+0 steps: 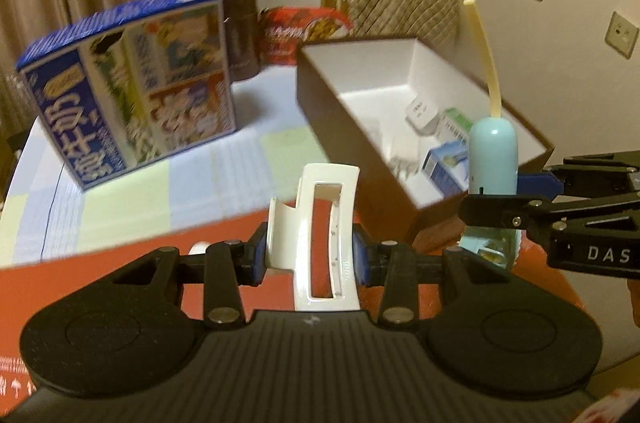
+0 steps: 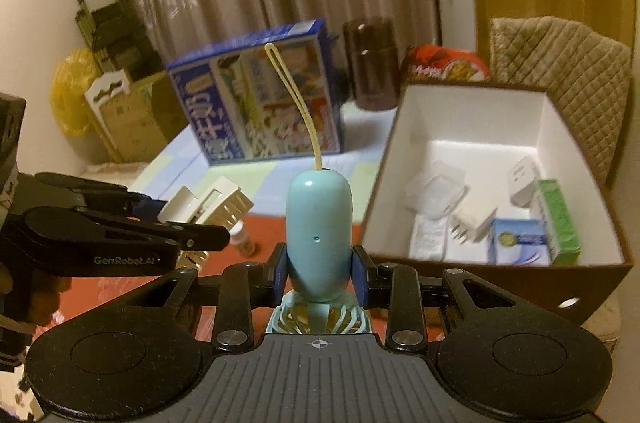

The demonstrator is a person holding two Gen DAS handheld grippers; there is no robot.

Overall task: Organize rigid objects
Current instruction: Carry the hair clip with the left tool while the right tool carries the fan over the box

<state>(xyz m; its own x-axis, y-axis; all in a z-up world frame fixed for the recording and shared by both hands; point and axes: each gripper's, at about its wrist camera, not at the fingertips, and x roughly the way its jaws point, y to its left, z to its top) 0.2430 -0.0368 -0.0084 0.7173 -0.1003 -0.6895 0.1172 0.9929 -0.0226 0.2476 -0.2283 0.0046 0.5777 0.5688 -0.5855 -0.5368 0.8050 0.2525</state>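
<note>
My left gripper (image 1: pixel 312 257) is shut on a white hair claw clip (image 1: pixel 320 235), held above the red mat; the clip also shows in the right wrist view (image 2: pixel 208 207). My right gripper (image 2: pixel 320 273) is shut on a light blue handheld fan (image 2: pixel 318 235) with a yellow strap (image 2: pixel 292 103), fan head down; the fan also shows in the left wrist view (image 1: pixel 493 159). An open brown box with a white inside (image 2: pixel 472 127) sits to the right and holds chargers, small cartons and a clear case. It also shows in the left wrist view (image 1: pixel 360 91).
A blue milk carton box (image 1: pixel 132 79) stands on the checked cloth at the left. A brown jar (image 2: pixel 370 63) and a red snack bag (image 2: pixel 444 65) stand behind. A small bottle (image 2: pixel 244 241) lies on the red mat. A quilted chair back (image 2: pixel 560 63) is behind the box.
</note>
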